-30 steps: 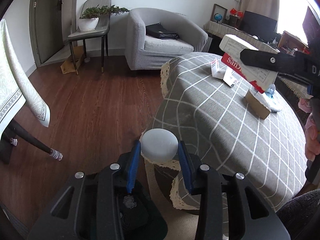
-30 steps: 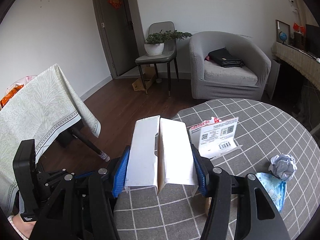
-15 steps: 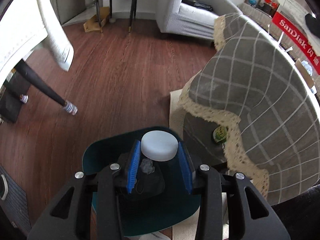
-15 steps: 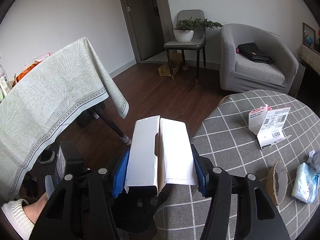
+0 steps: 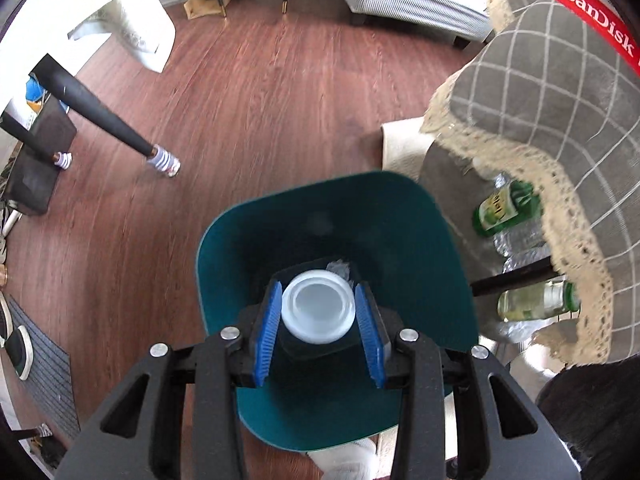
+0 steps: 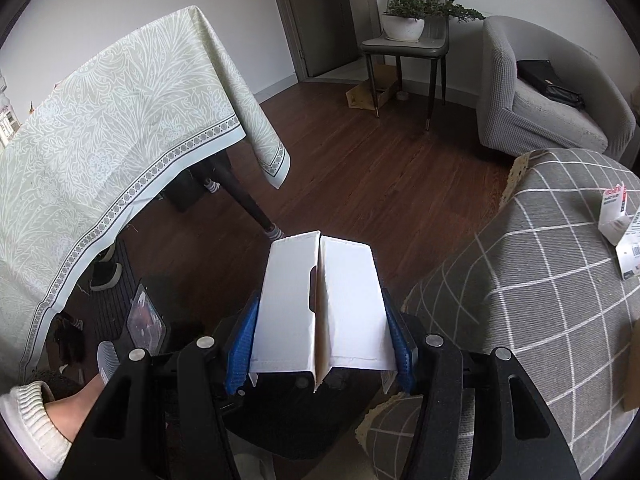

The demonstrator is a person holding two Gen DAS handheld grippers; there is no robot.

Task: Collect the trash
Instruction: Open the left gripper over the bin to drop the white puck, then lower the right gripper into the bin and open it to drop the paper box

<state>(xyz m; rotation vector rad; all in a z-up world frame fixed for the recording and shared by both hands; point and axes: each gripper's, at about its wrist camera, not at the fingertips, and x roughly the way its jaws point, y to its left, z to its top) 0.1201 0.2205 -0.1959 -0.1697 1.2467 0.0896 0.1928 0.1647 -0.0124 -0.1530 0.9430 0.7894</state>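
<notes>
The left gripper (image 5: 319, 312) is gripping a white cap (image 5: 318, 306) directly above the green bin (image 5: 420, 240) standing on the wooden floor (image 5: 260, 100). The right gripper (image 6: 320, 316) is clamping a white box (image 6: 318, 308), with the checked tablecloth (image 6: 540, 300) lying right of its fingers.

Both the left gripper (image 5: 318, 314) and the right gripper (image 6: 320, 330) are matte black plastic frames with triangular cut-outs, silver round screws and ribbed blue finger pads (image 5: 267, 336). A bare hand (image 6: 72, 412) emerges from a cream knitted cuff (image 6: 28, 420).

Left tongs (image 5: 319, 320) angled steeply down (clamped), right tongs (image 6: 320, 332) level, clamped
</notes>
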